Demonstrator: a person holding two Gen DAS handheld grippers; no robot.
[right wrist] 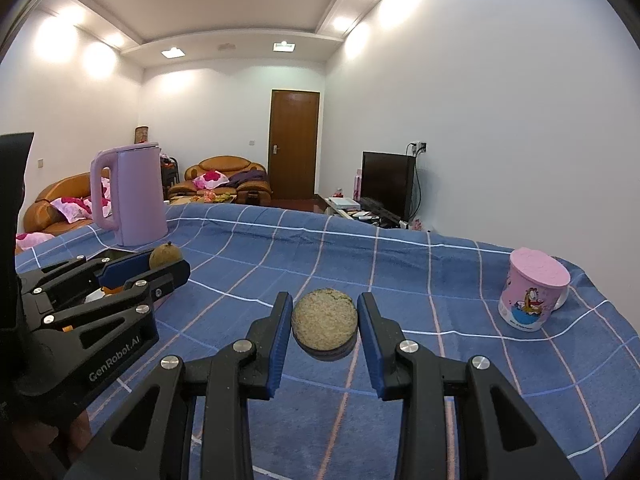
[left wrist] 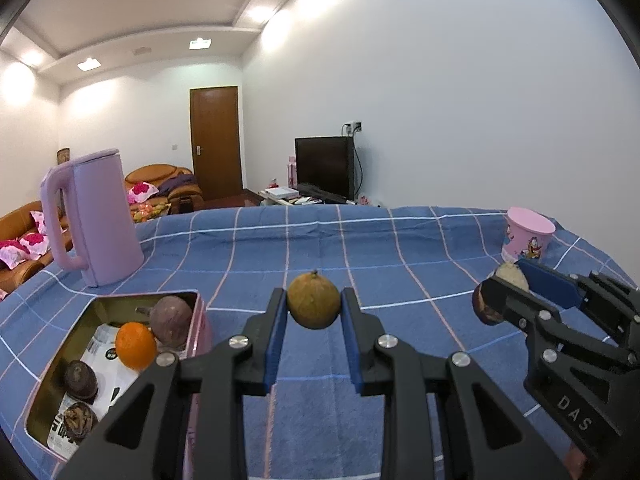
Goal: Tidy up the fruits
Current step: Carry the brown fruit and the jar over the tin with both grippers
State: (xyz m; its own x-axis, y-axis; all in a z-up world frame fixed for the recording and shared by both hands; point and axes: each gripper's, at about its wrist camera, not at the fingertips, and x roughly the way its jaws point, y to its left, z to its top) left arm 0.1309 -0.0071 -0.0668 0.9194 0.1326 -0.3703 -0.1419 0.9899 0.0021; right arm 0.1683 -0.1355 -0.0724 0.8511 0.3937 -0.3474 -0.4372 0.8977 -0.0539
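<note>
While the left gripper point(left wrist: 314, 304) is clamped on a greenish-brown round fruit point(left wrist: 314, 300) above the blue checked cloth point(left wrist: 360, 248), the open pink tin point(left wrist: 198, 308) of fruit lies just to its left. Right gripper point(right wrist: 324, 320): closed on a halved fruit point(right wrist: 324, 318), cut face toward the camera, farther from the tin.

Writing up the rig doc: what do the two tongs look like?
Both alike: black plastic linkage frames with silver rivet pins and blue pads on the fingers. The left tongs read "GenRobot.AI" in white on the side; the right tongs show "DAS". No cables or sleeves visible.
</note>
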